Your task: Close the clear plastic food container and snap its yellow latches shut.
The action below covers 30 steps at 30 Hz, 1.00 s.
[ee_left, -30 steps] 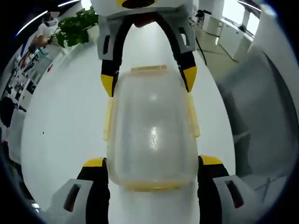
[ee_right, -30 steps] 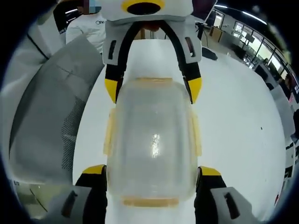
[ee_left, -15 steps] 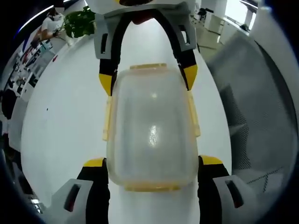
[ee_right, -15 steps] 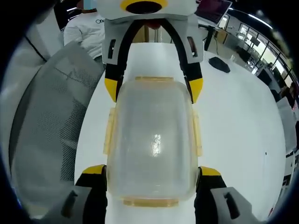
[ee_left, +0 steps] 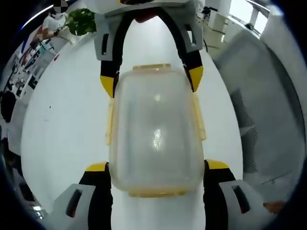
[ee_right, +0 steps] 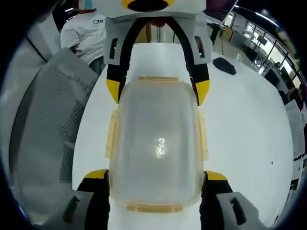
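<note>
The clear, rounded plastic food container with yellow latches (ee_left: 156, 134) is held between both grippers above the white table (ee_left: 62, 124), left gripper (ee_left: 156, 170) and right gripper (ee_right: 154, 175) each clamped on an end, lid seated, so setting down and latch pressing are judged next.

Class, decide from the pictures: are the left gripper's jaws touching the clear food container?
Touching. In the left gripper view, the left gripper has its yellow-tipped jaws pressed against both sides of the container, with no gap at either side.
</note>
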Each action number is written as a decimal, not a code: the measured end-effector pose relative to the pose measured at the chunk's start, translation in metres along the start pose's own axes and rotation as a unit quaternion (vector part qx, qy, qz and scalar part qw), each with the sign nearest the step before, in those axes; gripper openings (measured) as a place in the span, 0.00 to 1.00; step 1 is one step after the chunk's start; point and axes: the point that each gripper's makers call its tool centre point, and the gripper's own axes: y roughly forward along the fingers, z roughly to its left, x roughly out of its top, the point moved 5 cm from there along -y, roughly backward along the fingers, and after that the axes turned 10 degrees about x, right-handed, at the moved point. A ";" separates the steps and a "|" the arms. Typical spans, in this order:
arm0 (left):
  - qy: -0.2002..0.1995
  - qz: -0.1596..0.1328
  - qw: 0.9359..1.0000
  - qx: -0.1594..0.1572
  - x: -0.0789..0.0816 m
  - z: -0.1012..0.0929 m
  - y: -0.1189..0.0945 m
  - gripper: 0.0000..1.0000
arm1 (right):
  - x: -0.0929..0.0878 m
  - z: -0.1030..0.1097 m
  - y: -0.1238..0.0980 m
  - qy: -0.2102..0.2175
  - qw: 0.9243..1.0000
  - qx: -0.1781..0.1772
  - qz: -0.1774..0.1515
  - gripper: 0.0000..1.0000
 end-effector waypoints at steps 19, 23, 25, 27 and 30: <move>0.007 0.014 1.000 -0.009 -0.001 0.055 0.013 0.76 | 0.000 -0.054 -0.010 0.003 1.000 0.000 0.011 0.78; 0.005 0.015 1.000 -0.009 0.000 0.064 0.014 0.76 | -0.001 -0.065 -0.013 0.002 1.000 0.002 0.018 0.78; 0.005 0.017 1.000 -0.009 0.000 0.069 0.015 0.77 | -0.002 -0.070 -0.015 0.003 1.000 0.001 0.016 0.78; 0.007 0.019 1.000 -0.010 0.001 0.074 0.017 0.77 | -0.003 -0.074 -0.016 0.006 1.000 0.000 0.017 0.79; 0.014 0.022 1.000 -0.013 0.002 0.077 0.018 0.77 | -0.003 -0.076 -0.016 0.011 1.000 0.000 0.023 0.79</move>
